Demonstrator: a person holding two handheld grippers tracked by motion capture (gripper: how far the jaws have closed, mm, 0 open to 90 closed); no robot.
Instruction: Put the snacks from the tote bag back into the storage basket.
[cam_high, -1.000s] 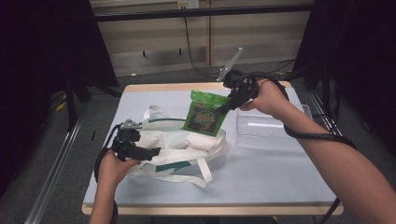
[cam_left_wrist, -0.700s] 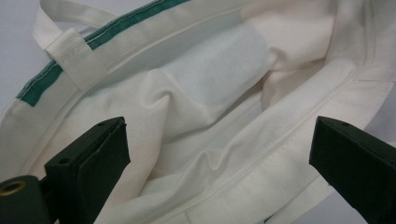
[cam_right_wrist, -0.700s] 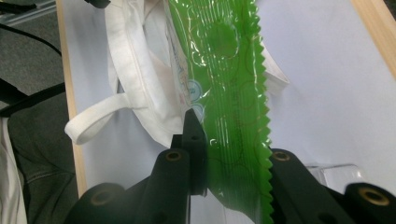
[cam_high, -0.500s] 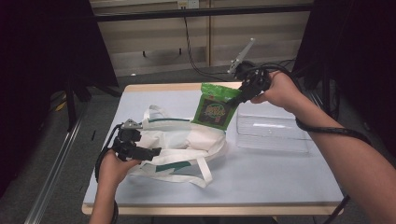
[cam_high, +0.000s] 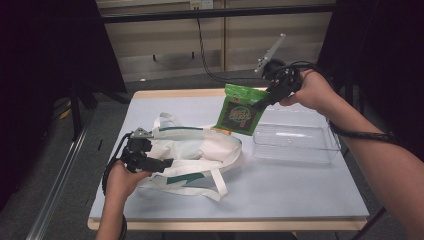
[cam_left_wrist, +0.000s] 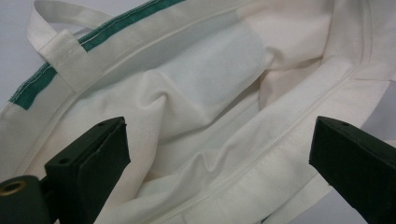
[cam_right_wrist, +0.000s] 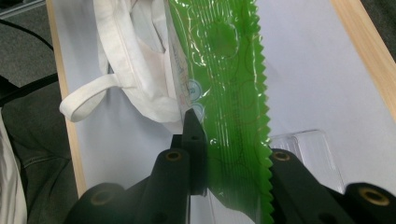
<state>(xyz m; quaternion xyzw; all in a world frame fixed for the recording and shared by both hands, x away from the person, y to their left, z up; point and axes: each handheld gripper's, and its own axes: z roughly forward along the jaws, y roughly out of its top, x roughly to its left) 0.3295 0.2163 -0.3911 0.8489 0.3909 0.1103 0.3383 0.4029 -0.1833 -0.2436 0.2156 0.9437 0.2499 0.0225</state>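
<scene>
My right tongs (cam_high: 264, 98) were clamped on the top seam of the green snack packet (cam_high: 241, 112), which hung in the air near the far edge of the table (cam_high: 300, 190), between the white tote bag (cam_high: 200, 150) and the clear plastic tray (cam_high: 295, 142). In the right gripper view the packet (cam_right_wrist: 229, 93) ran up from between the jaws, with the bag (cam_right_wrist: 135, 65) lying beyond it. My left tongs (cam_high: 157, 163) stood apart at the bag's mouth near the table's left edge. In the left gripper view the bag's rim (cam_left_wrist: 261, 144) lay between the two spread jaws, and neither pad pressed on it.
</scene>
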